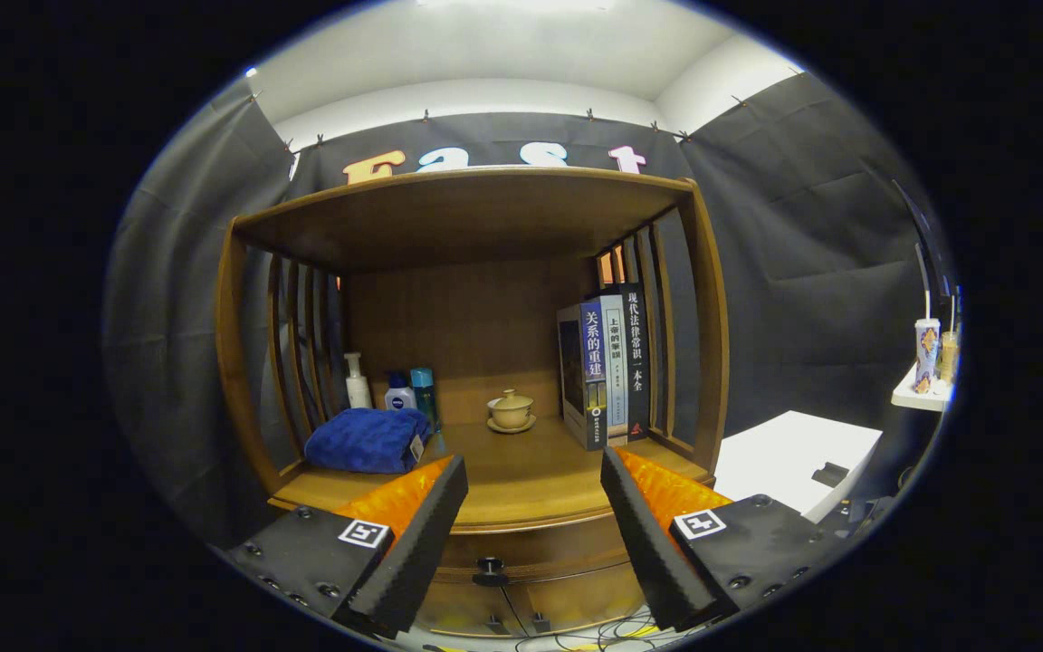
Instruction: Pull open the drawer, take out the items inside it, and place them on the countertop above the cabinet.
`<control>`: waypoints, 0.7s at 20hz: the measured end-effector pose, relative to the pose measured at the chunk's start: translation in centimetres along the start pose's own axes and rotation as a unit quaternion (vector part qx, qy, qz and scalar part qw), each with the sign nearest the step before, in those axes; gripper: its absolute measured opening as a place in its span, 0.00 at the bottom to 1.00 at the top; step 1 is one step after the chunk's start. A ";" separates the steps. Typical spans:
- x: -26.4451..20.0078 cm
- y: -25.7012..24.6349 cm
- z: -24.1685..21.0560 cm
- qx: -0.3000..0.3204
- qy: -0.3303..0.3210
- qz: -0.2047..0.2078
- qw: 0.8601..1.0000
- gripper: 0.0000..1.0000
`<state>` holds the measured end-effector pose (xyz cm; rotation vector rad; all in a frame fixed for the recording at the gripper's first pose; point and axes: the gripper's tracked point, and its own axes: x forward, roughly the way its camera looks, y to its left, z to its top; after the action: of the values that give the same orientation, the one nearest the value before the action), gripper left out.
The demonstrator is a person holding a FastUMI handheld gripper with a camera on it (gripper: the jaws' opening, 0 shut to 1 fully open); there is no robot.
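Note:
A wooden cabinet stands ahead of me, with its countertop (521, 484) under an open shelf roof. The drawer front (531, 543) sits shut just below the countertop's curved edge. Its small dark knob (490, 570) lies low between my fingers. My gripper (532, 478) is open, fingers spread wide with nothing between them, hovering in front of the countertop edge and above the knob. The drawer's contents are hidden.
On the countertop lie a folded blue towel (368, 441) at the left, bottles (392, 388) behind it, a lidded tea cup (511, 411) on a saucer in the middle and upright books (607, 367) at the right. A white table (789, 462) stands to the right. Cables (594, 632) trail on the floor.

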<state>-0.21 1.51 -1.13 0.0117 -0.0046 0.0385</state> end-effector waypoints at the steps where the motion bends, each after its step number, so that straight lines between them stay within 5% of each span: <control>1: 0.0 0.1 -0.3 0.001 0.000 0.002 1.000 0.98; 14: 3.9 1.7 -13.8 0.001 0.063 0.041 0.997 0.99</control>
<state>3.66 3.52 -14.84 0.0118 0.1218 0.1205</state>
